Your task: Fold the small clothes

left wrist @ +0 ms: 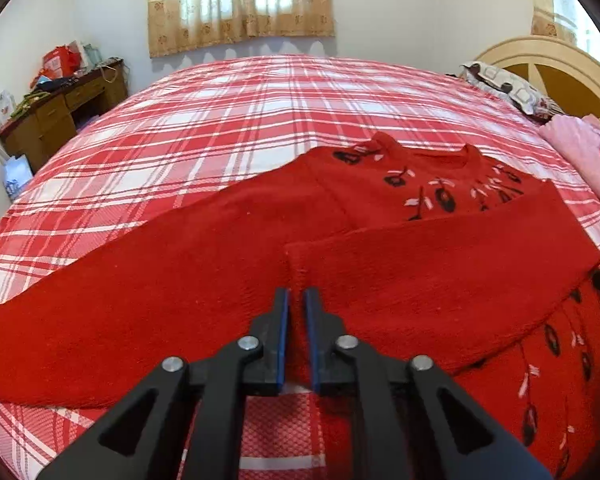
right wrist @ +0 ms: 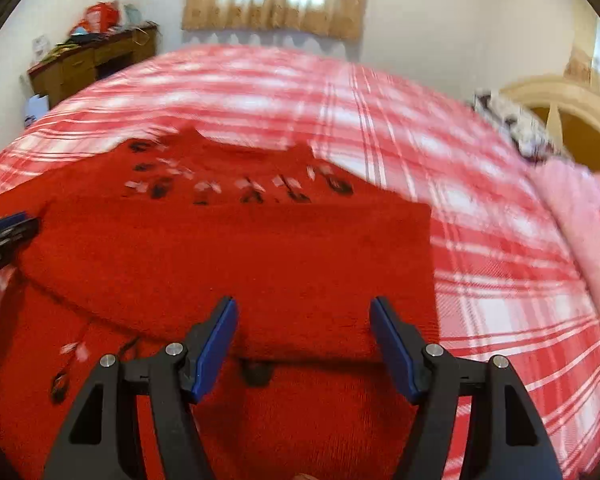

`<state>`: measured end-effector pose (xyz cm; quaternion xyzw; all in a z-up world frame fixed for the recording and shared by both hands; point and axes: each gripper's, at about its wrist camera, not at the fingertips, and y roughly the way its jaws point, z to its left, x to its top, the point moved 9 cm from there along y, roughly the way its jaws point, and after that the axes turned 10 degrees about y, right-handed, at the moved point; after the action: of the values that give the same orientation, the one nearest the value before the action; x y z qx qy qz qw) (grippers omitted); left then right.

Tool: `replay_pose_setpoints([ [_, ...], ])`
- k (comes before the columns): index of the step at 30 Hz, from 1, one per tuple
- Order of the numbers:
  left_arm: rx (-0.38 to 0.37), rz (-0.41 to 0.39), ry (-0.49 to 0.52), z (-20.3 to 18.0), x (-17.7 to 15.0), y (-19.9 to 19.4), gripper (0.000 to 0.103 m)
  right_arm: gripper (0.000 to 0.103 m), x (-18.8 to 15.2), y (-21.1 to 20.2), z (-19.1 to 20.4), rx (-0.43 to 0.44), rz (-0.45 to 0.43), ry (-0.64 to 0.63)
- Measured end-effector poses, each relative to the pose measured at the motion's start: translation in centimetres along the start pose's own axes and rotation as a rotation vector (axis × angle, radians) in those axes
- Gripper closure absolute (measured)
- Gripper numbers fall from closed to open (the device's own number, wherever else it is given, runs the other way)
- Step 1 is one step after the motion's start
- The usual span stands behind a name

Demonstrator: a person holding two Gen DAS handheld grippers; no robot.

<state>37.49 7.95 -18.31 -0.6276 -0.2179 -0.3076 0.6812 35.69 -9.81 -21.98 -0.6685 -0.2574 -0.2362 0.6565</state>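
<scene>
Red knit sweater (left wrist: 204, 264) lies flat on the plaid bedspread (left wrist: 220, 120), neckline (left wrist: 448, 154) toward the far edge of the bed, hem toward the near edge. One sleeve (right wrist: 240, 264) is already folded across the chest; its long axis runs side to side, cuff end at the sweater's left.

Left gripper (left wrist: 296, 300) sits right at that cuff end, jaws narrow with a slim gap. A ridge of red knit runs between the pads, but whether they pinch it I cannot tell.

Right gripper (right wrist: 304, 312) hangs over the folded sleeve's other end, jaws wide, nothing between them.

The other sleeve (left wrist: 80, 304) stretches unfolded toward the left edge of the bed. Judgement: the left hand is the nearer one to it.
</scene>
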Motion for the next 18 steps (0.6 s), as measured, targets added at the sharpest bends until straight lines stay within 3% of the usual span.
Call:
replay_pose_setpoints([
  [2, 0.001, 0.002, -0.013, 0.3, -0.2, -0.3, 0.072, 0.033, -0.8, 2.0, -0.3, 0.018, 0.063, 0.020],
  [3, 0.003, 0.001, -0.018, 0.6, -0.3, -0.5, 0.059, 0.032, -0.8, 2.0, -0.4, 0.031, 0.048, 0.034],
  [5, 0.021, -0.005, -0.035, 1.6, -0.8, -1.3, 0.044, 0.032, -0.9, 1.5, -0.4, 0.013, 0.053, 0.028],
  [7, 0.038, -0.013, -0.044, 2.8, -1.4, -2.3, 0.041, 0.031, -0.5, 0.4, 0.2, -0.022, 0.036, 0.005],
  [10, 0.077, -0.004, -0.057, 5.6, -3.0, -3.7, 0.038, 0.031, 0.5, -1.0, 3.8, 0.066, 0.013, -0.046],
  [12, 0.134, 0.006, -0.073, 8.3, -4.4, -4.5, 0.033, 0.031, 0.6, -0.7, 6.0, 0.106, 0.026, -0.074],
  [17, 0.312, 0.067, -0.151, 17.6, -8.7, -6.3, 0.032, 0.031, -1.3, 1.7, 10.1, 0.165, 0.087, -0.124],
  [18, 0.345, 0.075, -0.182, 19.6, -9.6, -6.7, 0.032, 0.031, -1.3, 1.5, 10.2, 0.160, 0.049, -0.119],
])
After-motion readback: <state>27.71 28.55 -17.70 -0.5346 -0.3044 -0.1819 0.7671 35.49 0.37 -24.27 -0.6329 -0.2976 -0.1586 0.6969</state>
